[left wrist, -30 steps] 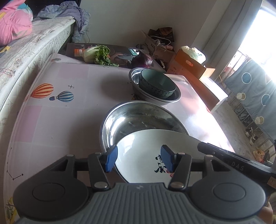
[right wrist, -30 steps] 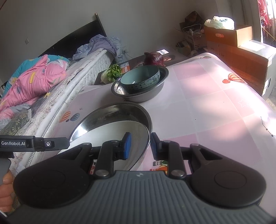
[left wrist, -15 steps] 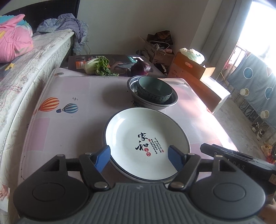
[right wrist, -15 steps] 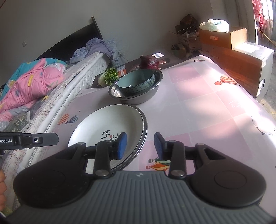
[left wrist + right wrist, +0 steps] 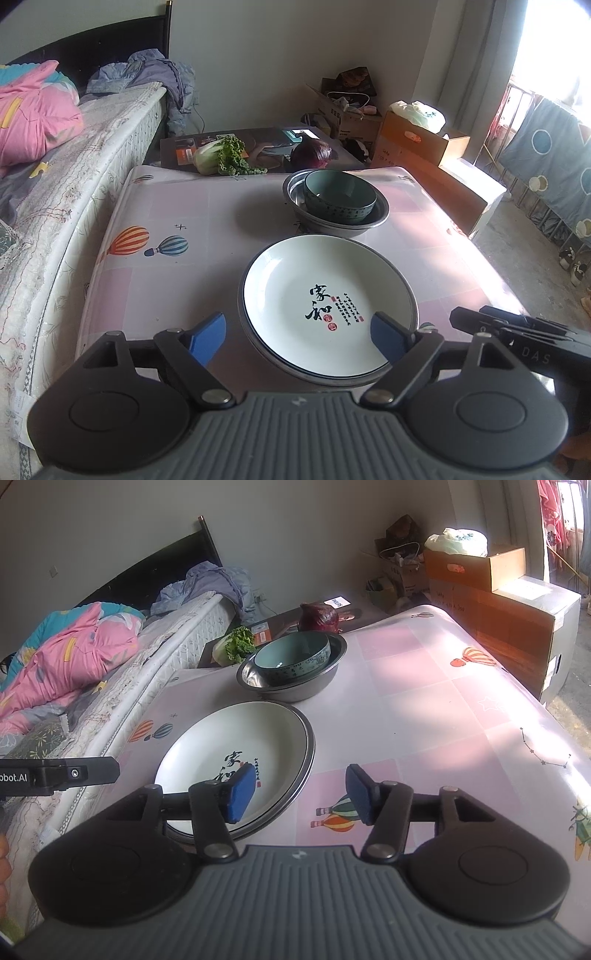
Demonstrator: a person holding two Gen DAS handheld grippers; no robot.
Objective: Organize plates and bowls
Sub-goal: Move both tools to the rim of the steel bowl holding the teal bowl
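A white plate (image 5: 328, 299) (image 5: 236, 753) with black characters lies flat on a wide steel basin, whose rim (image 5: 242, 306) (image 5: 312, 746) shows around it. Behind it, a teal ceramic bowl (image 5: 338, 195) (image 5: 295, 653) sits inside a second steel bowl (image 5: 373, 221) (image 5: 295, 690). My left gripper (image 5: 297, 339) hovers over the plate's near rim. Its jaws are opening wide and the pads (image 5: 207, 338) touch nothing. My right gripper (image 5: 301, 794) is at the plate's right edge, jaws opening. One of its pads (image 5: 242, 794) is over the plate, clear of it.
The table (image 5: 166, 206) has a pink cloth with balloon prints. A bed (image 5: 55, 184) runs along its left side. A green cabbage (image 5: 218, 155) and a purple cabbage (image 5: 312, 153) lie on a low stand behind. Cardboard boxes (image 5: 417, 144) stand to the right.
The plate was tilted between both grippers above the steel basin; now it lies flat on it. Both grippers have let go, opened and drawn back and up.
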